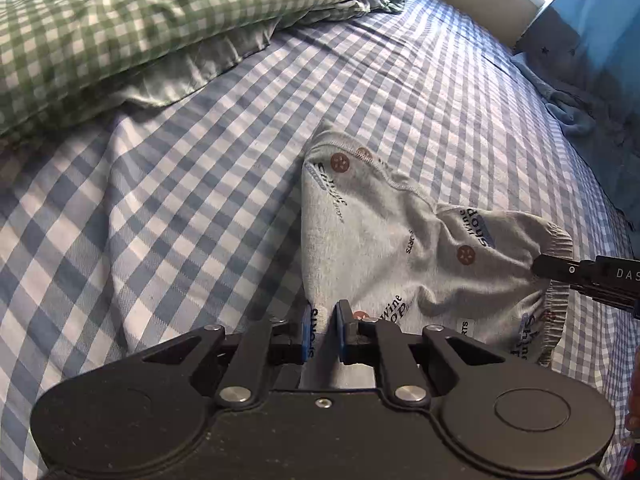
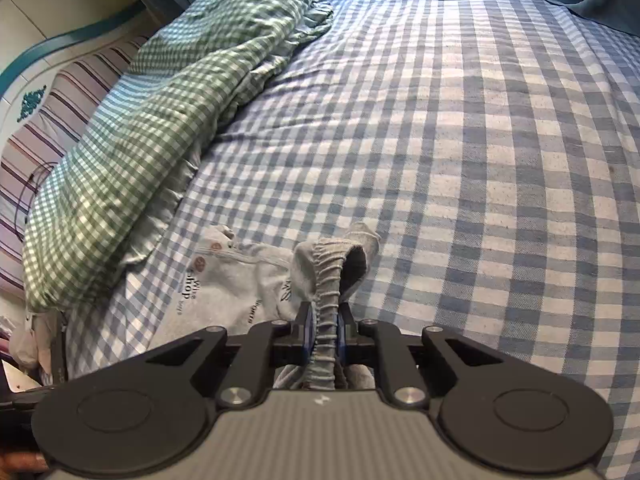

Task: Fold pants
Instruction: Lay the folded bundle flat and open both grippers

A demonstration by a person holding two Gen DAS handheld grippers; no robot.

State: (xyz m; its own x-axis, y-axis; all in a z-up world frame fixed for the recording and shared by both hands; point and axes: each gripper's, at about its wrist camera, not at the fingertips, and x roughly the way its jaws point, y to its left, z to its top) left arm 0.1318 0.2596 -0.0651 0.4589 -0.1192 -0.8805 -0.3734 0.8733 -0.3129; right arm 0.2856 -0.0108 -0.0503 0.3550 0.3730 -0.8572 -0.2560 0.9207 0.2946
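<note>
Small grey printed pants (image 1: 384, 248) lie crumpled on the blue checked bed sheet (image 1: 180, 208). In the left wrist view my left gripper (image 1: 323, 330) sits over the near edge of the pants, its blue pads a little apart with grey cloth between them. My right gripper (image 1: 540, 270) enters from the right, shut on the elastic waistband (image 1: 558, 240). In the right wrist view the right gripper (image 2: 323, 334) pinches the ribbed waistband (image 2: 326, 280), which stands up from the pants (image 2: 236, 288).
A green checked duvet (image 1: 120, 28) is bunched at the far left; it also shows in the right wrist view (image 2: 160, 132). A blue cloth (image 1: 576, 116) lies at the far right edge. A striped pillow (image 2: 48, 128) lies beyond the duvet.
</note>
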